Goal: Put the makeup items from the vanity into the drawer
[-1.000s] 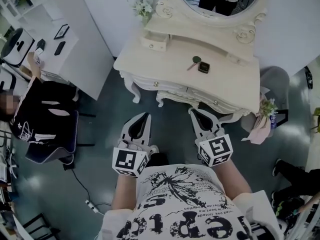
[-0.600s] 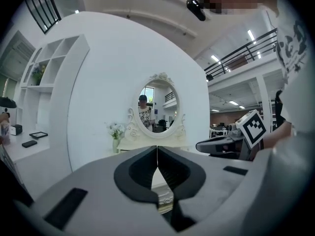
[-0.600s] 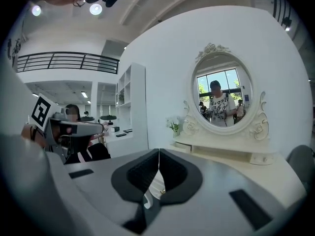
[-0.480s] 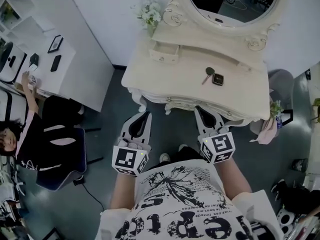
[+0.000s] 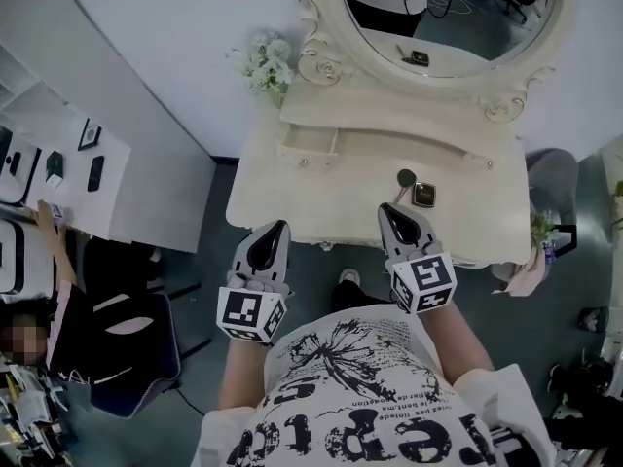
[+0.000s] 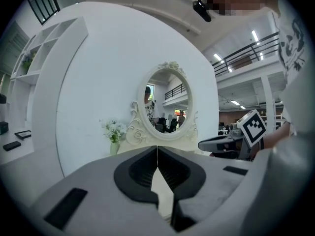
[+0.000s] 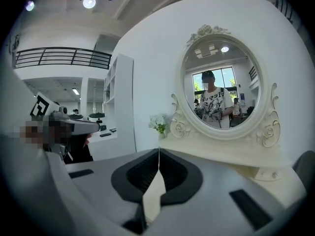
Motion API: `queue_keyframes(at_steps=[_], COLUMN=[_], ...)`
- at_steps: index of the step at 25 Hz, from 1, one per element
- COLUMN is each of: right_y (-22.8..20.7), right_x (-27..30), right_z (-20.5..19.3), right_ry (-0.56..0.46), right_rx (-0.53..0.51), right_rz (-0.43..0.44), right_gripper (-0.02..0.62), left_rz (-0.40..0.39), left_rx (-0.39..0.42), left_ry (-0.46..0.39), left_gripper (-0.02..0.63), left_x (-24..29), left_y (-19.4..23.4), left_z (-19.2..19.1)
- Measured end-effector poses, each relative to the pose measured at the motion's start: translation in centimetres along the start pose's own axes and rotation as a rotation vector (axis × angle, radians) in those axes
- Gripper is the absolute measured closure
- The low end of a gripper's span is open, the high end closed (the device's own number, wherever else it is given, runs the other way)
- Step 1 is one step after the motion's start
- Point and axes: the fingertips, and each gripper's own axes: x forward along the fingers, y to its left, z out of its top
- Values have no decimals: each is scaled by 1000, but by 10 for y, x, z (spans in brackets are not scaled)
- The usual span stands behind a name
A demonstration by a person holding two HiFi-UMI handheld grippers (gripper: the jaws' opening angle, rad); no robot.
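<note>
as the vanity [image 5: 292, 193] draws nearer, left gripper [image 5: 279, 226] and right gripper [image 5: 385, 208] stay closed — empty.

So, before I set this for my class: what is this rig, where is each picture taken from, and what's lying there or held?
No robot here: a person holds hand-worked tongs in each hand, each carrying a marker cube. The wide picture comes from a camera on the person's head, looking down at the left tongs and right tongs. The other two come from cameras riding on each pair, looking along its jaws. Both pairs are shut and empty. On the vanity lie a small dark square case and a round green-headed item; a drawer stands pulled out below the mirror.
</note>
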Motion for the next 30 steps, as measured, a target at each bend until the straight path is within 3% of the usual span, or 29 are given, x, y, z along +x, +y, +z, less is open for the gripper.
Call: queue_keyframes(at_steps=[7, 13, 20, 28, 29, 30], right_y=[-63, -98, -128, -157, -161, -164], right_x=[48, 61, 56, 35, 32, 28], right_z=[10, 3, -20, -90, -102, -114], right_ry=[20, 47, 97, 275, 300, 326], right_rx=[9, 50, 124, 212, 221, 230], right_rz=[-28, -99, -259, -486, -512, -534], right_gripper=[577, 577, 577, 572, 556, 488], left_rz=[-13, -105, -280, -469, -485, -500], left_rx=[-3, 2, 9, 7, 6, 7], left_ry=[6, 48, 102, 197, 212, 228], left_gripper=[586, 586, 586, 586, 586, 586], left_x=[87, 140, 186, 218, 221, 223], left_y=[23, 17, 9, -19, -24, -28], left_z=[10, 6, -6, -40, -47, -54])
